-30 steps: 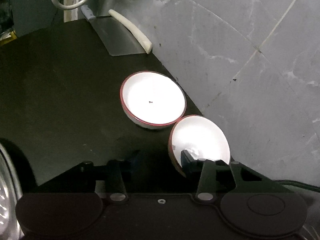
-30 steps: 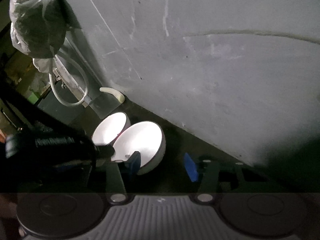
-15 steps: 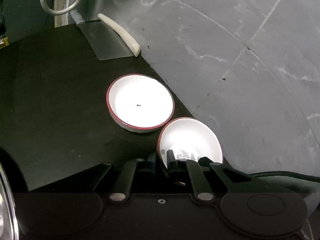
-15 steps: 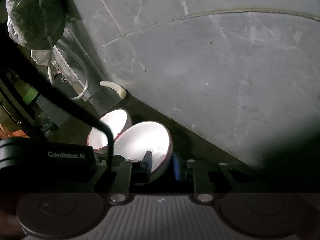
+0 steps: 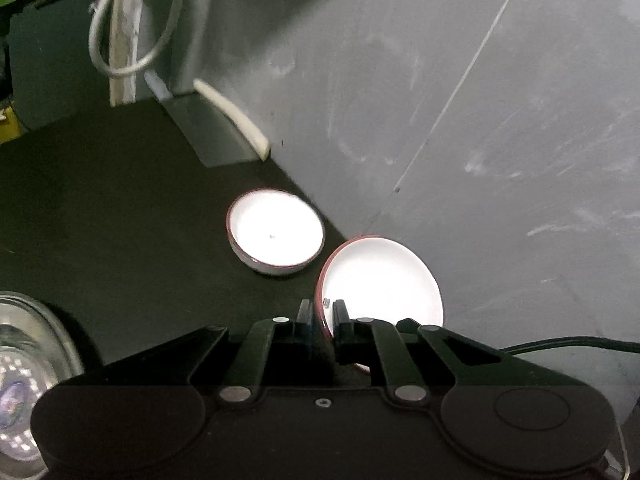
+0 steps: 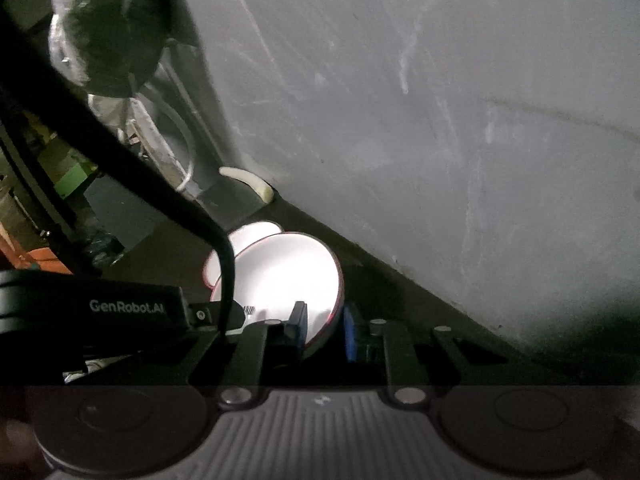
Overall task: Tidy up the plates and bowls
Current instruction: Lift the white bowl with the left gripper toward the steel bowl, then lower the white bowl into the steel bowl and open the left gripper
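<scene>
Bowls with red rims sit on the dark desk (image 5: 100,220) by the grey wall (image 5: 500,140): the near bowl (image 5: 384,276) is tilted, pinched at its rim on both sides. The left gripper (image 5: 322,314) is clamped narrow on its rim at 9 o'clock, while the right gripper (image 6: 325,330), whose jaws have just been closing, grips the rim at 5 o'clock in its own view. The far bowl (image 5: 275,237) rests flat at 10 o'clock, just beside the near one; a knife (image 5: 216,136) lies beyond at 11 o'clock.
</scene>
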Tool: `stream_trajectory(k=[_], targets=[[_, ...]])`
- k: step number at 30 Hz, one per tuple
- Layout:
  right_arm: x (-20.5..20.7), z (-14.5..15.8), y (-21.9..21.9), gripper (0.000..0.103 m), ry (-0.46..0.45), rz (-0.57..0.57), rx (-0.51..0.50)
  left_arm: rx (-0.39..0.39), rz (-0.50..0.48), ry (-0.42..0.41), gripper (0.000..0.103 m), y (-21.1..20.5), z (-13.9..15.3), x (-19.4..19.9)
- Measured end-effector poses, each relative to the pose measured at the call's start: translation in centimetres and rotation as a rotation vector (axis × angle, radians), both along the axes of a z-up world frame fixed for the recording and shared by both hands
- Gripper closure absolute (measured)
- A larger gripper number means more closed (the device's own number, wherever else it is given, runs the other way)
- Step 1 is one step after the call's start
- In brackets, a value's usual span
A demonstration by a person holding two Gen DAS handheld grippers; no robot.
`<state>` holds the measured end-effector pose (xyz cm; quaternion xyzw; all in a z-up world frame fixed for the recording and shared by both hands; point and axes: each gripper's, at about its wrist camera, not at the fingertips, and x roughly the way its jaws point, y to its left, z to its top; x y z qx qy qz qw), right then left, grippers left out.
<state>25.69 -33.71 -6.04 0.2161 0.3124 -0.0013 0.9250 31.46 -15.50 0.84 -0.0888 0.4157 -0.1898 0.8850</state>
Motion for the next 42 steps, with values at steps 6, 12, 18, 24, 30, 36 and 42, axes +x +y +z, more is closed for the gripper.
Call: stream_trajectory(k=[6,12,18,24,30,36,42], targets=[[-2.5,3.8,2.1,0.082,-0.065,0.045,-0.060,-0.046,0.032,-0.079,0.094,3.9,3.3,-3.7],[-5.1,6.9,5.5,0.082,-0.120,0.140,-0.118,-0.060,0.094,-0.103,0.095,8.5,4.4,-7.6],[-7.7,7.4,9.2,0.082,-0.115,0.264,-0.147,-0.041,0.153,-0.067,0.095,11.9,3.7,-10.9],[-10.0,7.2,11.8,0.082,-0.086,0.400,-0.179,-0.040,0.182,-0.007,0.095,14.1,2.5,-13.1],[-12.2,7.0,13.1,0.082,-0.039,0.488,-0.196,-0.045,0.182,0.035,0.095,14.9,1.5,-14.6],[-13.4,6.4,13.5,0.082,0.042,0.537,-0.194,-0.046,0.172,0.099,0.095,15.0,0.0,-15.4],[-13.6,5.7,13.7,0.082,0.094,0.554,-0.198,-0.055,0.168,0.154,0.095,15.4,-1.2,-15.8]])
